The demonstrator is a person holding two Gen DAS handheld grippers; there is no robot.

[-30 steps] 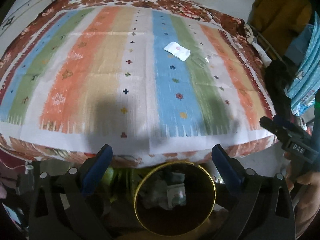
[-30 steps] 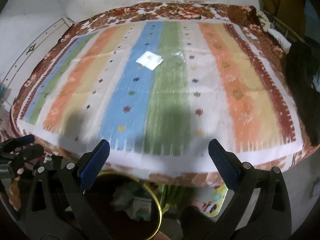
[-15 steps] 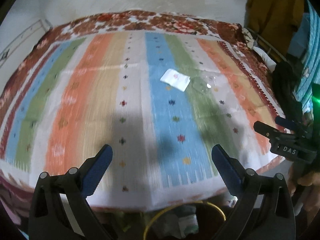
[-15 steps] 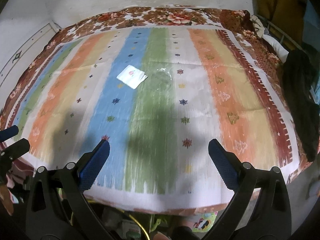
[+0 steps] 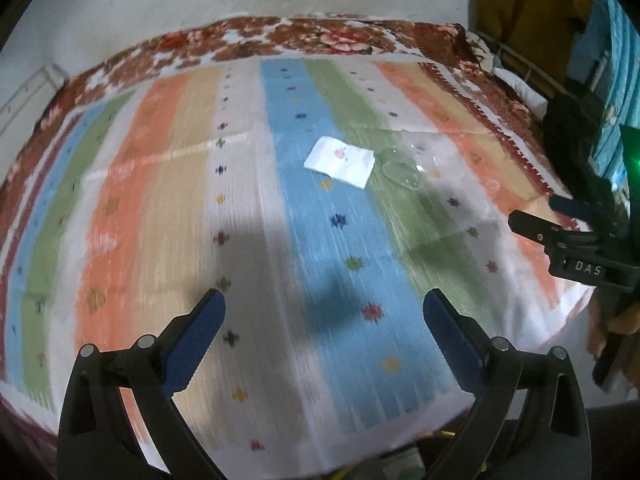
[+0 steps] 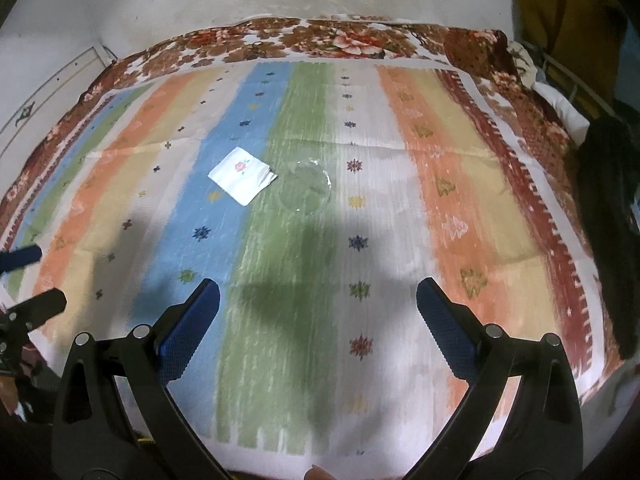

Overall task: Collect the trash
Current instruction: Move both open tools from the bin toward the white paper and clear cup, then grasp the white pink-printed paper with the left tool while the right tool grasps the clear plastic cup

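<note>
A white paper napkin [image 5: 340,163] with a small pink print lies flat on the blue stripe of the striped bedspread [image 5: 168,200]. Just right of it rests a clear plastic lid [image 5: 400,167], hard to see against the green stripe. The right wrist view shows the same napkin [image 6: 243,175] and clear lid [image 6: 305,187]. My left gripper [image 5: 324,318] is open above the near part of the bed, well short of the napkin. My right gripper [image 6: 318,308] is also open and empty, short of the lid. The right gripper [image 5: 560,228] shows at the left view's right edge.
The bed fills both views, with a floral blanket border [image 6: 320,40] at the far side against a pale wall. Dark clothing [image 6: 608,216] hangs over a rail at the right. A yellow bin rim [image 5: 444,434] peeks from under the near bed edge.
Both grippers have risen and moved forward over the bed. The bin that filled the bottom of the left view has dropped almost out of sight. Napkin and lid look nearer.
</note>
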